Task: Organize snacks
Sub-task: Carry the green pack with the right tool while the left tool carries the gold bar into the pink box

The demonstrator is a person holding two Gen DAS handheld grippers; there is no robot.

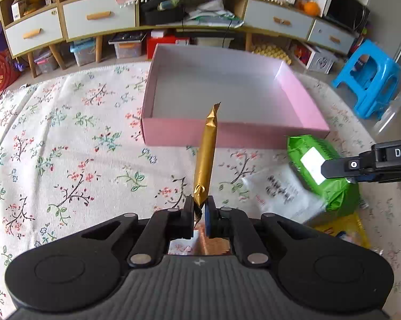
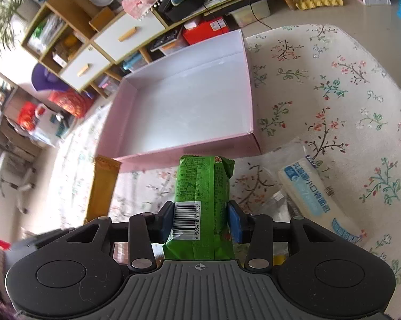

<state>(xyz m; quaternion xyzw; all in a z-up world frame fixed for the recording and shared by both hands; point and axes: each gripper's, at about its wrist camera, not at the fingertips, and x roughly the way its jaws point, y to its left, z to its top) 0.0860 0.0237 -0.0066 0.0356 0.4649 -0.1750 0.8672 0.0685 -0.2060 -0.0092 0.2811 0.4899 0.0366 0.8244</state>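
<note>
My left gripper [image 1: 199, 214] is clamped on the near end of a gold snack stick [image 1: 206, 154]; the stick is seen edge-on and points forward and slightly up toward the pink box [image 1: 221, 136], its far tip overlapping the box's near wall in the left wrist view. The stick is off the cloth.

My right gripper [image 2: 200, 220] is clamped on a green snack pack [image 2: 200, 197], blue pads [image 2: 235, 222] pressing both sides, barcode label facing the camera. The pack's far end reaches close to the box's near wall [image 2: 189, 152]. From the left wrist view the same green pack [image 1: 315, 165] sits to the right of the stick, with a right finger [image 1: 341, 166] across it.

The box is open-topped, pink outside, white inside; I see nothing in it.

On the floral tablecloth [image 1: 67, 146]: a white packet with blue print [image 2: 315, 194] lies just right of the green pack, and a clear wrapper [image 1: 277, 189] beside it. A yellow packet [image 1: 344, 229] shows partly under the green pack.

Beyond the table: a sideboard with white drawers [image 1: 99, 17] and a blue stool [image 1: 368, 80].
</note>
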